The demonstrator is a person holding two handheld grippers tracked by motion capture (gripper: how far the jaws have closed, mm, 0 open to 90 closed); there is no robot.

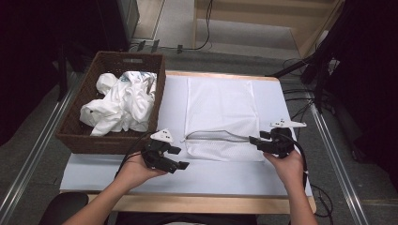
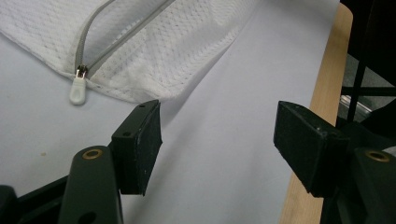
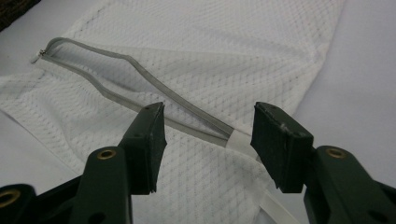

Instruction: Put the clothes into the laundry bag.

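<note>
White mesh laundry bag (image 1: pixel 220 117) lay flat mid-table, grey zipper (image 3: pixel 140 91) partly open. My right gripper (image 3: pixel 208 140) gaped over the zip's closed end, my left gripper (image 2: pixel 217 144) stood open near the white pull tab (image 2: pixel 77 91), gripping nothing. Best move, I judged: pinch the upper lip only and lift.

A white mesh laundry bag (image 1: pixel 220 117) lay flat at the middle of the table, just right of the basket. Its grey zipper (image 1: pixel 216 136), along the near edge, gaped open, the white pull (image 2: pixel 77 90) at the left end.
</note>
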